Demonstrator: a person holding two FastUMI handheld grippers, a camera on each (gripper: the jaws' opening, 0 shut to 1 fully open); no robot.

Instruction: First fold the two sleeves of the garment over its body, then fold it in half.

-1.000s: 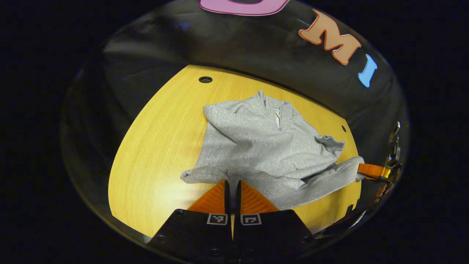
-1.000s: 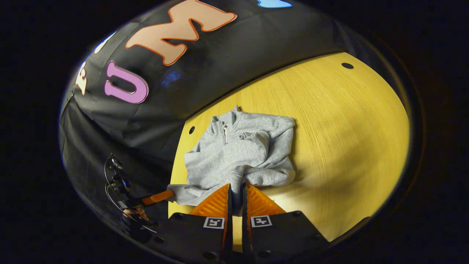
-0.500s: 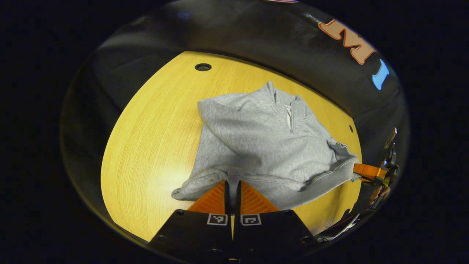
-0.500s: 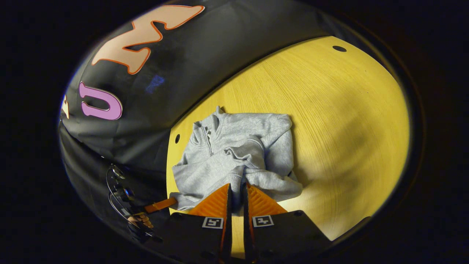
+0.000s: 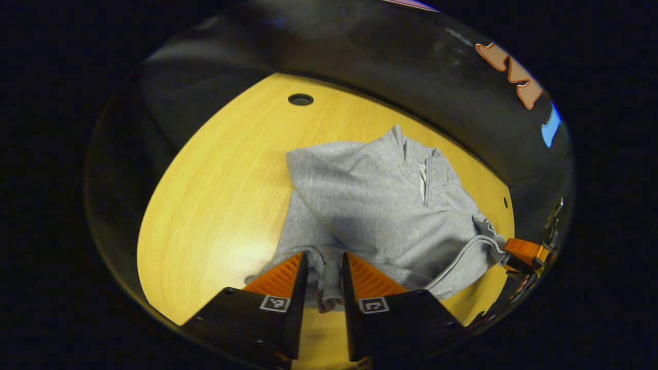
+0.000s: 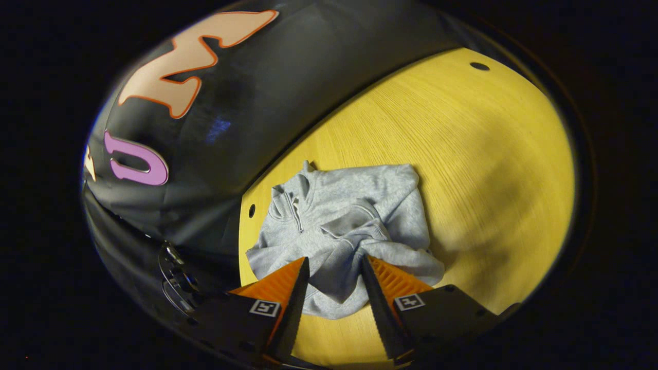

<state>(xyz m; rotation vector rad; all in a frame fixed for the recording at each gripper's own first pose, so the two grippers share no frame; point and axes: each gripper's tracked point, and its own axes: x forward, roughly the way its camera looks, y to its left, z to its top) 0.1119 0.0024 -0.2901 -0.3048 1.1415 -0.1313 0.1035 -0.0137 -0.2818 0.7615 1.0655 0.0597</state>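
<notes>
A grey zip-neck garment is seen lying on the yellow wooden worktop, collar toward the far edge by the booth wall and hem toward the near edge, so that its long axis runs from near edge to far. On the left, the left gripper is held with its jaws apart, a fold of hem cloth hanging loosely between them and not pinched. On the right, the right gripper is likewise spread wide above the near hem, with bunched sleeve fabric lying just ahead of its tips. Both sleeves appear already laid over the body. The halving fold is judged to run from hem to collar, directly away from both grippers, each about equally near.
</notes>
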